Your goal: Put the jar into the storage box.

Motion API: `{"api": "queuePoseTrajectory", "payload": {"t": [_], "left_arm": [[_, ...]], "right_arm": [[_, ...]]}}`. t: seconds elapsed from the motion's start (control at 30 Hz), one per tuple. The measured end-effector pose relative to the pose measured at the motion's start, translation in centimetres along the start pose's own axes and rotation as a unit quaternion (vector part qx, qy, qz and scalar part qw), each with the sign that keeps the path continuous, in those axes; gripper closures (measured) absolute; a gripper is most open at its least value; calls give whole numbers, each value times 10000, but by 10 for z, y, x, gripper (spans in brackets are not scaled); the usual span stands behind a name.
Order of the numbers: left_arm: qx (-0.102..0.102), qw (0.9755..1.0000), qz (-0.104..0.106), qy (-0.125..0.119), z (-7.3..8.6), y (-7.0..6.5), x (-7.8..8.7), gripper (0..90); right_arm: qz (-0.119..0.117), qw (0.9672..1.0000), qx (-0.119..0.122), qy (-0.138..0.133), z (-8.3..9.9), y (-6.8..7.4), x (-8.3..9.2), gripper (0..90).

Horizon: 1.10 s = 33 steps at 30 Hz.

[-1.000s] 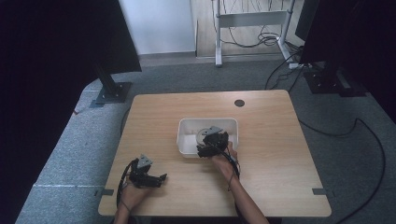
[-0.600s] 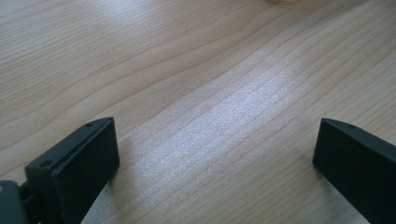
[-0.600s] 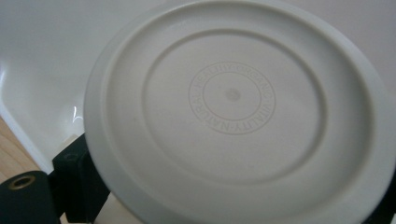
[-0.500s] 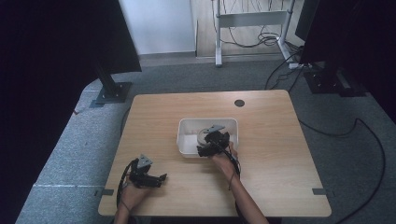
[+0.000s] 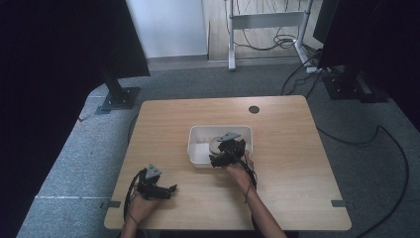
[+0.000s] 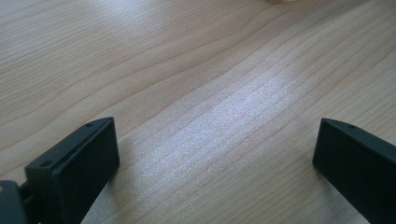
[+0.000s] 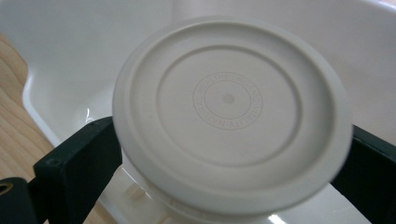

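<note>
Wooden table [image 5: 287,148] with lots of bare top, one white bin [image 5: 198,148] near the middle, no other items on it. Right gripper [image 5: 224,153] is over the bin's near-right part, jaws clamped on the rim of a round white lid [image 7: 229,112], one on either side; the right gripper view puts the lid's flat face toward the camera with the bin's inside wall [image 7: 70,42] behind it, so the lid is held in or just above the bin, can't tell if it touches the floor. Left gripper [image 5: 166,190] sits near the table's front-left edge, well apart from the bin, jaws wide apart and empty over bare wood [image 6: 205,93]. Likely step: moving the lid into or out of the bin, can't tell which. To do it well, keep the squeeze even on the rim, hold the lid level, and clear the bin's near wall before any sideways move. Open room all round the bin; the left gripper is close to the table edge.
</note>
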<state>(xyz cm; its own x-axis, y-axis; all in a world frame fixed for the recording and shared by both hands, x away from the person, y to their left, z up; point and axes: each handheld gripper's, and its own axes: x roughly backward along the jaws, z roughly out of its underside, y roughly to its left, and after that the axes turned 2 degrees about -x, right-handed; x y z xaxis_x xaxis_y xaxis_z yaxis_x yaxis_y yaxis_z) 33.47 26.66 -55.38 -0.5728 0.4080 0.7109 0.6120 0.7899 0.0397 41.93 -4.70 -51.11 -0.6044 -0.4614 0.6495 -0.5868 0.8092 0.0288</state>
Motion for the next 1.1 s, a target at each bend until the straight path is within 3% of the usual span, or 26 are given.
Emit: {"api": "queuePoseTrajectory", "payload": {"t": [0.6, 1.1], "left_arm": [[-5, 10000, -1, 1, 0, 0, 0, 0], [-1, 10000, 0, 1, 0, 0, 0, 0]], "right_arm": [[-66, 9996, 209, -171, 1, 0, 24, 24], [-237, 9990, 241, -296, 12, -3, 39, 28]]}}
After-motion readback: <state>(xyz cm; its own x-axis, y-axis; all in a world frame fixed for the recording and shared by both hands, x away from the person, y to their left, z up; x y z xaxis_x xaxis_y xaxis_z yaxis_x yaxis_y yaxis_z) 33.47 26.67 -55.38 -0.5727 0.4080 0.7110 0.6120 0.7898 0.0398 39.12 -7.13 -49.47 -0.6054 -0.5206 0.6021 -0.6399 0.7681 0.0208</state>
